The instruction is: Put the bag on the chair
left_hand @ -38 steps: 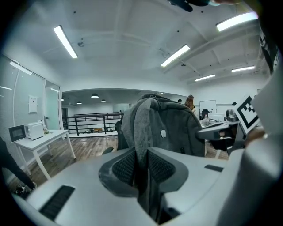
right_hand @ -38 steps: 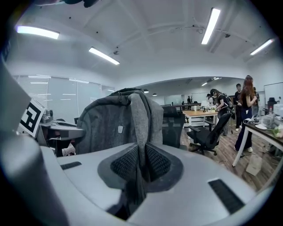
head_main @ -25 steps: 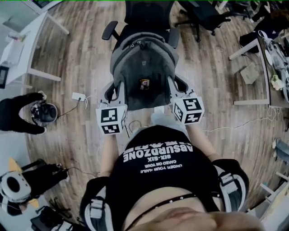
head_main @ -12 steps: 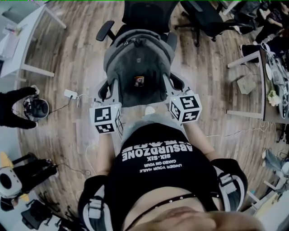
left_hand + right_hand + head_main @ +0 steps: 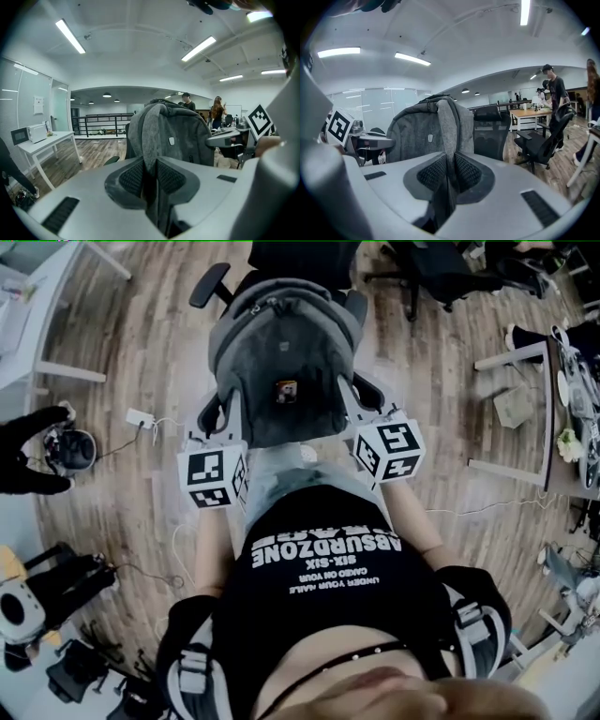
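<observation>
A grey backpack (image 5: pixel 281 367) hangs upright over the seat of a black office chair (image 5: pixel 298 257), between its armrests (image 5: pixel 208 285). My left gripper (image 5: pixel 232 427) is shut on the bag's left shoulder strap (image 5: pixel 149 140), which runs up between the pads. My right gripper (image 5: pixel 352 407) is shut on the other strap (image 5: pixel 447 131) in the same way. In the left gripper view the backpack (image 5: pixel 180 140) fills the middle, and in the right gripper view the backpack (image 5: pixel 417 136) stands just ahead of the jaws. The seat itself is hidden under the bag.
A second black chair (image 5: pixel 441 268) stands at the back right, also the chair (image 5: pixel 490 133) beside the bag. White desks (image 5: pixel 42 329) are on the left, a table (image 5: pixel 539 409) on the right. A power strip (image 5: pixel 141 416) with cables lies on the wooden floor. A gloved hand (image 5: pixel 23 451) is at far left.
Both grippers and the backpack have moved a little forward, toward the chair's backrest. The grips on the straps are unchanged.
</observation>
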The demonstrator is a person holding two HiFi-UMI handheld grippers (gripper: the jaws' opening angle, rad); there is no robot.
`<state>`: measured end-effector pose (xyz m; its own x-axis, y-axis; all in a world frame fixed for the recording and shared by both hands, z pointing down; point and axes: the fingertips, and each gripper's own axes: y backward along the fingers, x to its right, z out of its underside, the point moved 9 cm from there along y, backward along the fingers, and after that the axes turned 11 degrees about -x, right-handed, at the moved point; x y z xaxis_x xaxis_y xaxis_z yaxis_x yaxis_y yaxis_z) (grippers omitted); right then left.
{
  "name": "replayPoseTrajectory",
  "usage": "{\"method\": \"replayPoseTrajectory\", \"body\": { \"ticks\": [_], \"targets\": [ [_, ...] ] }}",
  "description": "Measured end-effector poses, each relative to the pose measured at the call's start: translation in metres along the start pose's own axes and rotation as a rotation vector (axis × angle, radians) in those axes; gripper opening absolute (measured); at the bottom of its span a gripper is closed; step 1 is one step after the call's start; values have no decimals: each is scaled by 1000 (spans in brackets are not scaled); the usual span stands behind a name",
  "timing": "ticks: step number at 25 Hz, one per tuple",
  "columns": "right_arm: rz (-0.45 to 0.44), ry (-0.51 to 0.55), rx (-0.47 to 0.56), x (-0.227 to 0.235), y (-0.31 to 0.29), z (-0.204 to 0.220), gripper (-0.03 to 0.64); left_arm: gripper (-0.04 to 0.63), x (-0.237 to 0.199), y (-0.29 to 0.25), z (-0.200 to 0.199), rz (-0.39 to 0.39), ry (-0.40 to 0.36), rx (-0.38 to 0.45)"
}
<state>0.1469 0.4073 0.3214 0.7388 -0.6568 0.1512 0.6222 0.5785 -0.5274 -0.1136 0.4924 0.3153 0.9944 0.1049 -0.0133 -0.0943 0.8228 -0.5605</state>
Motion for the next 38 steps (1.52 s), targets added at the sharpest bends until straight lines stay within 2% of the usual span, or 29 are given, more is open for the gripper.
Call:
{"method": "replayPoseTrajectory", "body": {
  "ticks": [9, 15, 23, 30, 38],
  "targets": [
    [17, -61, -66, 23, -23, 1, 60, 77, -6, -46, -13, 60, -5, -72],
    [22, -82, -86, 49, -56, -13, 60, 77, -18, -90, -34, 76, -12, -89],
    [26, -88, -77, 85, -109, -67, 61, 77, -49, -150, -83, 97, 8, -79],
    [31, -84, -44, 123, -146, -119, 61, 77, -68, -196, -138, 102, 17, -30],
    [55, -77, -14, 140, -196, -165, 61, 77, -106, -241, -177, 119, 16, -3]
  ]
}}
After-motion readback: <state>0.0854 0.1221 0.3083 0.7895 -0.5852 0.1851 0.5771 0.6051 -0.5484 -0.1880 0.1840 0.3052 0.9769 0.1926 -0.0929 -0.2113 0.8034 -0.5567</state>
